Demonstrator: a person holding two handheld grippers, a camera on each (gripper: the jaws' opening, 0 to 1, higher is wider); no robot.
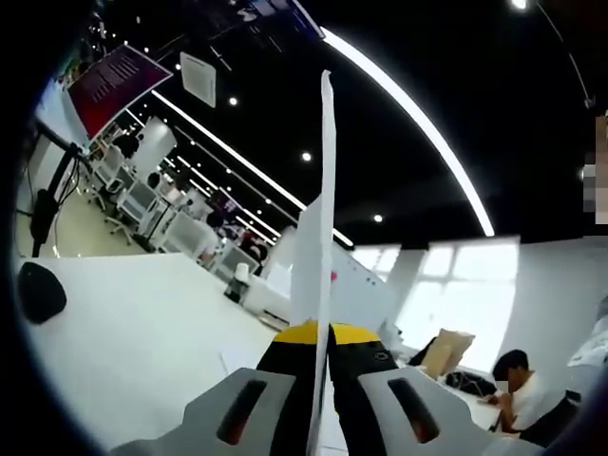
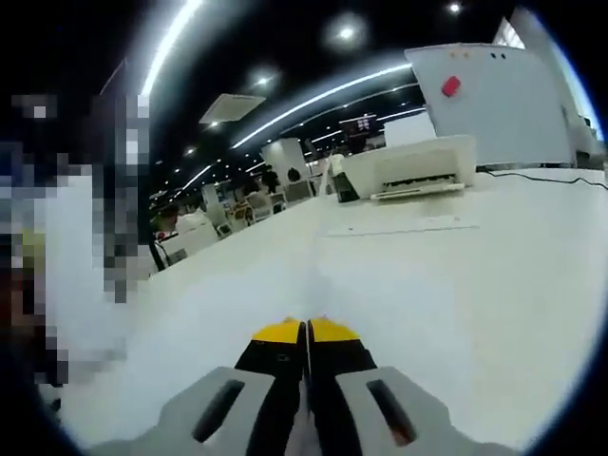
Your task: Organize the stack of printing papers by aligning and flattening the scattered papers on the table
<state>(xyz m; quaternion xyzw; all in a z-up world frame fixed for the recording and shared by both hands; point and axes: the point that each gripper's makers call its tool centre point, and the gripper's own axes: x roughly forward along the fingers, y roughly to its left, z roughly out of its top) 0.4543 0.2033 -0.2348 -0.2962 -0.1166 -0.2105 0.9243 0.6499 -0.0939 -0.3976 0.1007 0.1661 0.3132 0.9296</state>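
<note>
In the left gripper view my left gripper (image 1: 321, 334) is shut on a thin white stack of printing paper (image 1: 324, 209). The paper stands upright, seen edge-on, and rises far above the yellow-tipped jaws over the white table (image 1: 142, 332). In the right gripper view my right gripper (image 2: 306, 331) has its jaws pressed together, with a thin white sliver of paper (image 2: 305, 399) showing between them. A faint blurred paper edge runs forward from the tips. Another sheet (image 2: 389, 226) lies flat on the table (image 2: 475, 304), farther ahead.
A white printer (image 2: 408, 166) sits at the table's far side beside a white panel with a red spot (image 2: 494, 95). A black rounded object (image 1: 38, 290) lies on the table at left. A person (image 1: 518, 380) sits near a cardboard box (image 1: 446, 351).
</note>
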